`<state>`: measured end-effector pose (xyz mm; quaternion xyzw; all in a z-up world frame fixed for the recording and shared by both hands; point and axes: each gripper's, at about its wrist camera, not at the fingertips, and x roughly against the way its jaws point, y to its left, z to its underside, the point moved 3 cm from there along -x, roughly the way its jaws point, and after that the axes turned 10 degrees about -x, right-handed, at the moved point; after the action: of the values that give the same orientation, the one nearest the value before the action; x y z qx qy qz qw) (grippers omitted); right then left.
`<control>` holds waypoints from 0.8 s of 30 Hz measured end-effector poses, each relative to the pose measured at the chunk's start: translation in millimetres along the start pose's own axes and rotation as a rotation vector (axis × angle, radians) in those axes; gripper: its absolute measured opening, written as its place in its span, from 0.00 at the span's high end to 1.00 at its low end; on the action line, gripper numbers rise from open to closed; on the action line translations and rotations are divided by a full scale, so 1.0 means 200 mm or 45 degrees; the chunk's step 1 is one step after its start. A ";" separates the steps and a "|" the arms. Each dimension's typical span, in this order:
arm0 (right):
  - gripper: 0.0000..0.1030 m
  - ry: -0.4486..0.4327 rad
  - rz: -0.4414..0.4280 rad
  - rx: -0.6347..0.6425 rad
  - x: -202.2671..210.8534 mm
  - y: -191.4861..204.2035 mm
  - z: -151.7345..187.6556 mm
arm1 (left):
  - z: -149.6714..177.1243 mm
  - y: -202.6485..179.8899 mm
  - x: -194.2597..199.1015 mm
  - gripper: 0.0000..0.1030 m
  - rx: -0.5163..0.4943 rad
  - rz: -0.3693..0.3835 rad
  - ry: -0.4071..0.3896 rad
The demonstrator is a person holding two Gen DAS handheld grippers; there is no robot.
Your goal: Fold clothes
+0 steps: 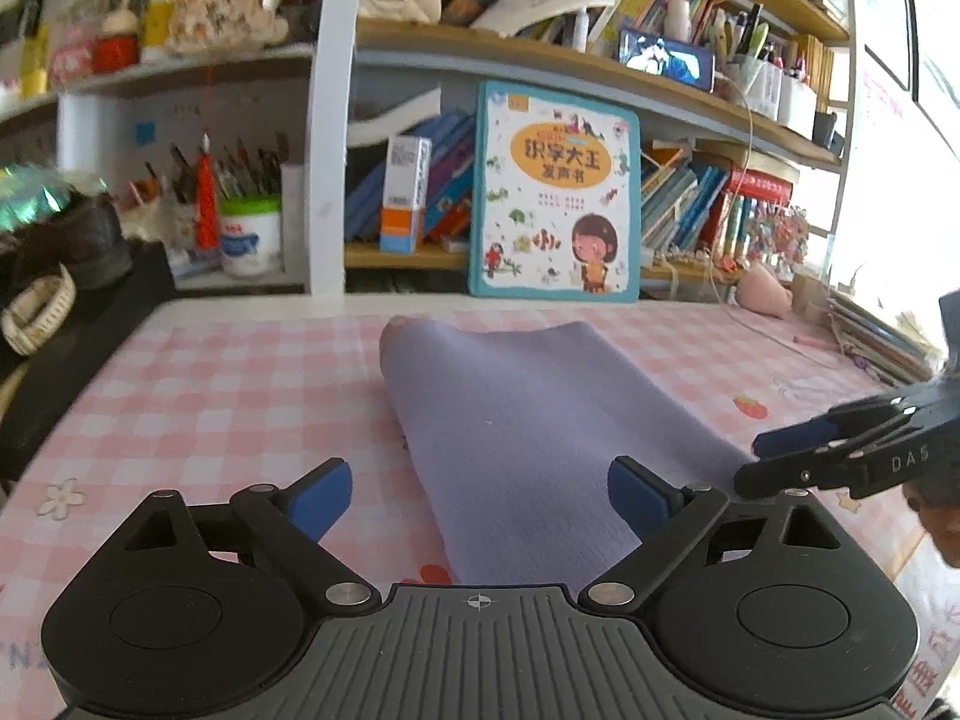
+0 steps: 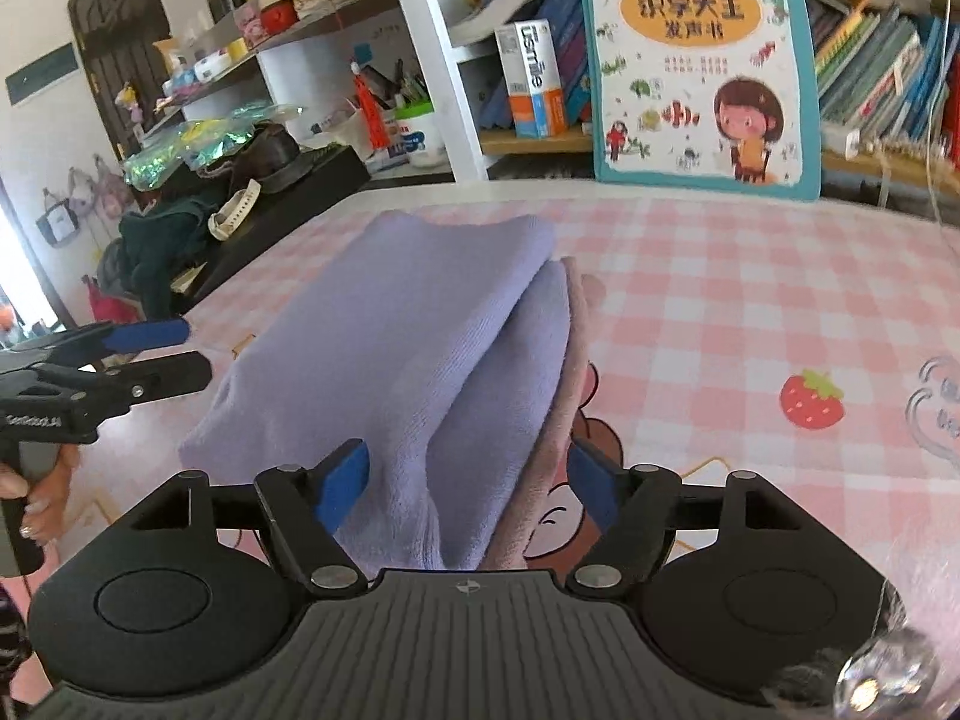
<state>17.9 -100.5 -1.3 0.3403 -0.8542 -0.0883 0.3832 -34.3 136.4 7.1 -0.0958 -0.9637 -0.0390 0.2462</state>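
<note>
A: Where's the cloth [image 2: 414, 360]?
B: Folded, lying on the checked surface [image 2: 720, 300], with a book [image 2: 699, 69] standing at the far edge.
A: The left tool [image 1: 480, 501]?
B: Wide apart, gripping nothing, cloth lying between its pads.
A: The right tool [image 2: 468, 483]?
B: Spread too, pads flanking the cloth's near end without pressing.

Left gripper [image 1: 480, 501]: jaws spread wide, both blue-padded fingers [image 1: 321, 501] clear of any surface, nothing pinched; it points forward and slightly downward. In the right wrist view it enters from the left edge, held by a hand [image 2: 30, 501] wrapped around its handle, nails visible.

Right gripper [image 2: 468, 483]: jaws parted, 2 blue pads showing, neither seen pressing on anything; it tilts forward and down. In the left wrist view it reaches in from the right edge.
</note>
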 end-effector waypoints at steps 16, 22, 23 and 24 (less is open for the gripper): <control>0.33 0.226 -0.175 -0.318 -0.20 -0.15 -0.15 | 0.04 0.21 -0.32 0.13 0.330 0.322 0.200; 0.59 0.162 -0.143 -0.189 -0.21 -0.10 -0.16 | 0.01 0.14 -0.31 0.41 0.268 0.290 0.159; 0.67 0.126 -0.122 -0.118 -0.19 -0.07 -0.15 | 0.00 0.10 -0.29 0.44 0.201 0.256 0.142; 0.70 0.087 -0.095 -0.032 -0.16 -0.04 -0.14 | -0.02 0.05 -0.27 0.45 0.121 0.216 0.124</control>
<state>57.6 -81.4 -4.1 0.3700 -0.8260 -0.1017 0.4128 15.6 137.2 -15.8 -0.1633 -0.9398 0.0231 0.2994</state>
